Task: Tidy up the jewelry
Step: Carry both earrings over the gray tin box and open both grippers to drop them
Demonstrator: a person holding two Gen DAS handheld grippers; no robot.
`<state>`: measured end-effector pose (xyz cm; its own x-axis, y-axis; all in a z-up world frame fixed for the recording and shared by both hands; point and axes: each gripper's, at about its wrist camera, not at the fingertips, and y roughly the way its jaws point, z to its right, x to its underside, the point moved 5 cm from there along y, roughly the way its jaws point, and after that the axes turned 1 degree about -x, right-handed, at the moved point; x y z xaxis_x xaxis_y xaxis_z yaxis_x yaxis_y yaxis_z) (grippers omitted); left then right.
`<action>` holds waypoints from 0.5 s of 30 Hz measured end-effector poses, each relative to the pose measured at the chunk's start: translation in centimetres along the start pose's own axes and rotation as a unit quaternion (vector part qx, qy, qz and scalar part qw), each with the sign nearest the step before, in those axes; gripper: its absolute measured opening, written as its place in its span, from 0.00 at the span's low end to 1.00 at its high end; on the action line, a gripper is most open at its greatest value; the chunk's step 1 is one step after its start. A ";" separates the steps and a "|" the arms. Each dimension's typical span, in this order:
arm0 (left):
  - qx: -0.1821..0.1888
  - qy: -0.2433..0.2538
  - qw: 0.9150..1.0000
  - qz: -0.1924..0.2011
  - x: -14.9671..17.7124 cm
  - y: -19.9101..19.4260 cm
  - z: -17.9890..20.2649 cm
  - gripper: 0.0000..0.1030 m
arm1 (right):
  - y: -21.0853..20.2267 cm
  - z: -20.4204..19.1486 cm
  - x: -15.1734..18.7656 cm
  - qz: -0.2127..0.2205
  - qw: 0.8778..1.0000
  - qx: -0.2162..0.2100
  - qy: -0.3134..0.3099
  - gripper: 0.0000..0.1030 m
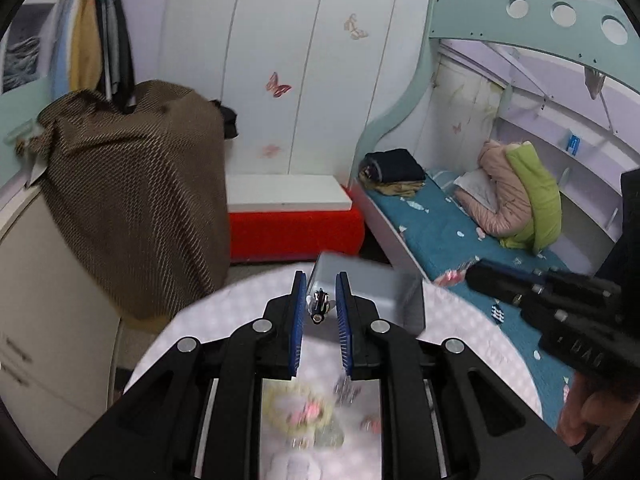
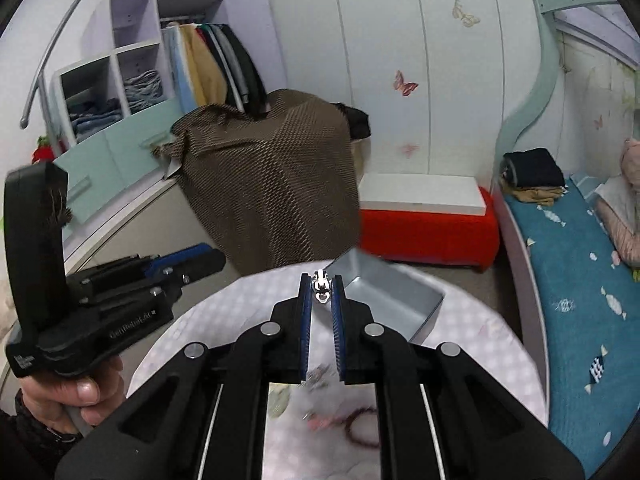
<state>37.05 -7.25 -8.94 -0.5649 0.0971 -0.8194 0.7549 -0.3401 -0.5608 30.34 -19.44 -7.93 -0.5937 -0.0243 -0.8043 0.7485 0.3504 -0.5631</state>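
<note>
My left gripper (image 1: 320, 286) is shut on a small black and silver jewelry piece (image 1: 319, 305), held above the round table in front of the grey tray (image 1: 384, 284). My right gripper (image 2: 321, 280) is shut on a small silver jewelry piece (image 2: 322, 286), held just short of the grey tray (image 2: 384, 296). Below the left gripper lie a pale yellow hair tie with pink trim (image 1: 296, 408) and small clips (image 1: 346, 390). A dark red bead bracelet (image 2: 362, 426) lies on the table under the right gripper. Each gripper shows in the other's view.
The round table (image 1: 224, 312) has a pale checked cloth. A brown covered shape (image 1: 132, 184) stands to the left, a red bench (image 1: 296, 224) behind, and a bed with a teal cover (image 1: 460, 236) to the right.
</note>
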 end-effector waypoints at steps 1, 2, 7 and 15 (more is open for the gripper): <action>0.003 0.005 1.000 -0.004 -0.6 0.7 0.3 0.15 | 0.5 0.3 -0.2 -0.003 1.000 0.005 0.001 0.08; 0.011 0.008 1.000 -0.012 -1.3 1.7 0.6 0.15 | 1.2 1.0 -0.4 -0.008 1.000 0.008 0.003 0.08; 0.035 0.008 0.997 -0.062 -2.6 6.9 1.6 0.15 | 4.0 3.7 -0.6 -0.042 0.999 0.015 0.024 0.08; 0.049 0.002 0.991 -0.127 -2.0 13.1 1.9 0.15 | 7.3 6.0 0.5 -0.087 0.995 0.016 0.048 0.08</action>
<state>47.37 -13.70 -14.43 -0.7307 0.1946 -0.6544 0.5528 -0.3938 -0.7344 37.29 -22.54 -13.56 -0.7400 0.0085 -0.6725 0.6396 0.3184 -0.6997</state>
